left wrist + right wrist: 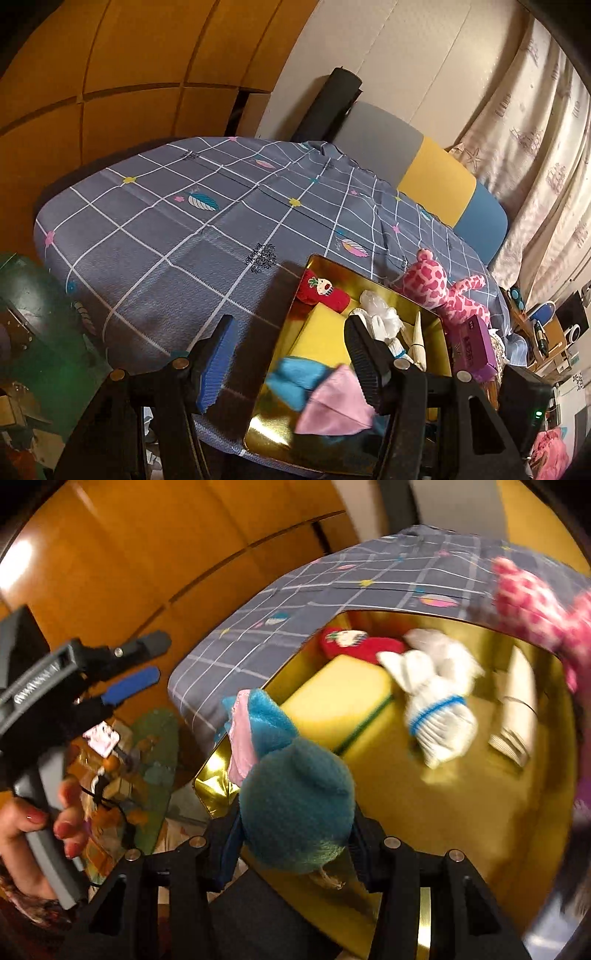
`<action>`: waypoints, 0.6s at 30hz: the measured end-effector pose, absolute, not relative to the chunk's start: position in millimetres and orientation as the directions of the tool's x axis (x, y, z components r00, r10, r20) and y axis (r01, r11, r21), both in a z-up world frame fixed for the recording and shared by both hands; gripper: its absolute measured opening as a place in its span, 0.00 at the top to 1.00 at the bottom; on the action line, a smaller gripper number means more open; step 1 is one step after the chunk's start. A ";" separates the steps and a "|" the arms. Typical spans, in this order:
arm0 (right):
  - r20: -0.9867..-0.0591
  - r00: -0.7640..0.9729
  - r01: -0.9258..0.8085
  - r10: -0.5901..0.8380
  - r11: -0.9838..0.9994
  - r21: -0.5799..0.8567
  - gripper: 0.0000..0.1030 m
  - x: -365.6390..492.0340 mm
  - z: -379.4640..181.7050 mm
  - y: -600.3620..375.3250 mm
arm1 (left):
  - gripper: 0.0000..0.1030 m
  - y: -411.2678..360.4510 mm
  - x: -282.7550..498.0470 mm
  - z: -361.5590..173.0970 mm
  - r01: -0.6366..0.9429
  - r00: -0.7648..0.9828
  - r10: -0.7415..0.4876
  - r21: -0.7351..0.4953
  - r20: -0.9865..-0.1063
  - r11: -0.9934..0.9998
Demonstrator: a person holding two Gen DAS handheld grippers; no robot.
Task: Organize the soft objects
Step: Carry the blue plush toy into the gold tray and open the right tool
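Note:
My right gripper (295, 830) is shut on a blue plush toy (295, 805) with a pink fabric part, above the near left corner of the gold tray (443, 812). The left wrist view shows the same toy (321, 395) over the tray (321, 258). In the tray lie a red plush (354, 646), a yellow sponge (336, 698), a white glove (436, 701) and a cream item (517, 709). A pink spotted plush (436, 288) lies on the bed by the tray's far side. My left gripper (291, 354), held by a hand (22, 830), is open with nothing in it, left of the tray.
The tray rests on a bed with a grey checked sheet (166, 221). A purple box (476, 343) sits right of the tray. Grey, yellow and blue headboard cushions (436, 181) and a curtain (535, 147) stand behind. Wooden wardrobe doors (110, 74) are at left, with clutter on the floor (122, 775).

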State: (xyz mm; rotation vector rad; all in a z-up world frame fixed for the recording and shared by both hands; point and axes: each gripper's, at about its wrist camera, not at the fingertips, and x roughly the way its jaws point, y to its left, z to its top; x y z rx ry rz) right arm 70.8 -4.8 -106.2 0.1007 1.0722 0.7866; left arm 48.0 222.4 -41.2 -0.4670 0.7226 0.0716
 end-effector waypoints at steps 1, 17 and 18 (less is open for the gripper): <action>-0.751 0.230 -0.546 0.619 0.721 0.427 0.50 72.6 -107.5 0.6 | 0.41 222.3 48.1 -41.9 -0.221 0.752 -0.098 -0.389 -0.652 0.894; -0.730 0.201 -0.468 0.654 0.718 0.515 0.32 93.6 -119.0 -10.6 | 0.41 211.0 52.3 -46.7 -0.206 0.742 -0.119 -0.393 -0.660 0.896; -0.728 0.226 -0.468 0.647 0.728 0.502 0.32 91.3 -115.3 -14.4 | 0.41 209.7 52.7 -47.1 -0.203 0.741 -0.122 -0.394 -0.661 0.896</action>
